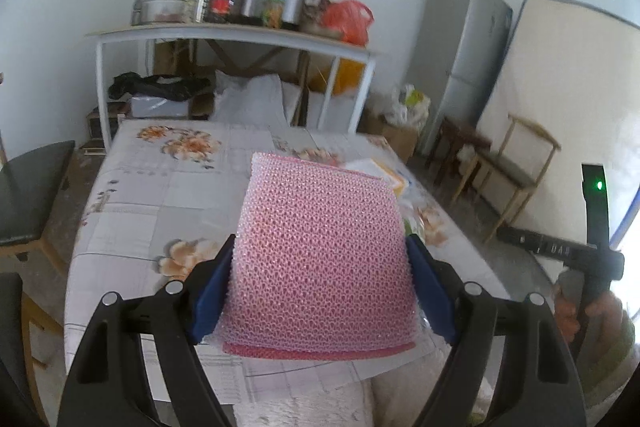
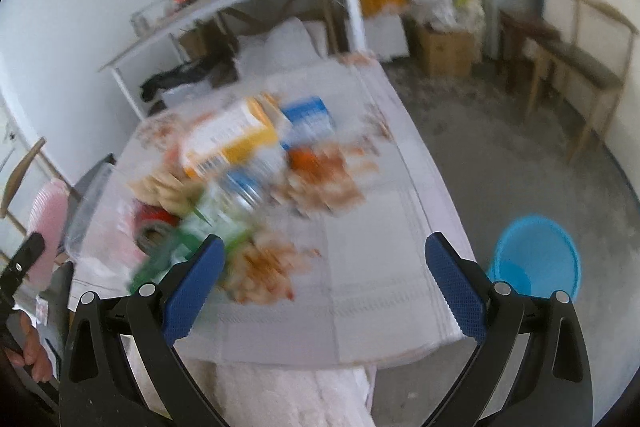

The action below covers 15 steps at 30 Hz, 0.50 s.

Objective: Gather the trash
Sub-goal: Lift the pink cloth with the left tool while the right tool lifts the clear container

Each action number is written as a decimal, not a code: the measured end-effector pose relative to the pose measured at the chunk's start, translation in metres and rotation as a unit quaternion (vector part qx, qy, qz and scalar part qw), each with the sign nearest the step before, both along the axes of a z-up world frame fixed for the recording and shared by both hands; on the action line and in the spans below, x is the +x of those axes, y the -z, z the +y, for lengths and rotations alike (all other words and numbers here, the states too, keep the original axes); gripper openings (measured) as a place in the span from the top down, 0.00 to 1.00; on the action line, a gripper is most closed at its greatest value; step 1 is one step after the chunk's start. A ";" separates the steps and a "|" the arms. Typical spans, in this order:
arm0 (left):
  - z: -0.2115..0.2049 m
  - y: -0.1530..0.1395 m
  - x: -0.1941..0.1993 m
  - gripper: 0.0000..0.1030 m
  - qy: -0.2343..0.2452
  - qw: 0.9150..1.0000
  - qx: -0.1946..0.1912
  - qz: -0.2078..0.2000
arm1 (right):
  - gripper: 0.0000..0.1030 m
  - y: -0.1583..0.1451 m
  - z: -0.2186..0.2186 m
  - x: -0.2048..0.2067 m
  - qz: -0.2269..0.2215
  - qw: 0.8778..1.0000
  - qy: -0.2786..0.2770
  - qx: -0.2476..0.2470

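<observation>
My left gripper (image 1: pixel 321 243) is shut on a pink mesh scouring pad in clear wrap (image 1: pixel 320 195), its blue pads pressing both sides, lifted above the floral-cloth table (image 1: pixel 140 187). The same pink pad (image 2: pixel 48 227) shows at the far left of the right wrist view. My right gripper (image 2: pixel 324 239) hangs open over the table's near end (image 2: pixel 380 247) with nothing between its fingers. Ahead of it lies a blurred pile of trash: a yellow carton (image 2: pixel 228 139), a blue-and-white box (image 2: pixel 308 119), a can (image 2: pixel 244 191), a green packet (image 2: pixel 192 239) and a red tape roll (image 2: pixel 154 223).
A blue bucket (image 2: pixel 536 259) stands on the floor right of the table. Behind the table is a white-framed shelf table (image 1: pixel 240 35) loaded with pots and bags. Wooden chairs (image 1: pixel 516 167), a fridge (image 1: pixel 460 59) and a cardboard box (image 2: pixel 444 47) line the right side. A dark chair (image 1: pixel 32 195) stands left.
</observation>
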<state>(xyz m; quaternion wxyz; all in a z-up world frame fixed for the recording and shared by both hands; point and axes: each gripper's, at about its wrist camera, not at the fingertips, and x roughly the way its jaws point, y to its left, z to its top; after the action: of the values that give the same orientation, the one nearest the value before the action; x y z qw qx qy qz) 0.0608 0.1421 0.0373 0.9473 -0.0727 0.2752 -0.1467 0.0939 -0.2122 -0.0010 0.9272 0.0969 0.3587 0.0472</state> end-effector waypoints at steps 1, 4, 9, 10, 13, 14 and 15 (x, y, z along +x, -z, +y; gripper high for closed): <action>0.006 -0.001 -0.002 0.23 -0.009 1.000 -0.006 -0.003 | 0.07 -0.012 0.007 0.008 -0.013 1.000 -0.021 0.004; 0.023 -0.003 -0.006 0.23 -0.027 0.999 -0.026 -0.010 | 0.07 -0.032 0.024 0.035 -0.022 0.997 -0.069 0.031; 0.050 -0.001 -0.015 0.23 -0.062 0.997 -0.047 -0.023 | 0.14 -0.042 0.047 0.085 0.028 0.985 -0.133 0.108; 0.055 0.000 -0.016 0.23 -0.068 0.996 -0.048 -0.024 | 0.15 -0.044 0.054 0.095 0.041 0.982 -0.144 0.114; 0.074 0.004 -0.019 0.23 -0.098 0.994 -0.047 -0.027 | 0.20 -0.051 0.078 0.114 0.072 0.971 -0.183 0.140; 0.081 0.005 -0.020 0.23 -0.111 0.992 -0.046 -0.027 | 0.21 -0.053 0.088 0.118 0.081 0.965 -0.199 0.149; 0.087 0.007 -0.021 0.23 -0.119 0.991 -0.046 -0.027 | 0.22 -0.055 0.101 0.121 0.091 0.959 -0.217 0.157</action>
<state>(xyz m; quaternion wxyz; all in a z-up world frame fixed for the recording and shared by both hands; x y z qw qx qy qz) 0.0395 0.2294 0.0305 0.9608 -0.1443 0.2322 -0.0468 0.2146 -0.1115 0.0537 0.8309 0.1652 0.4424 0.2944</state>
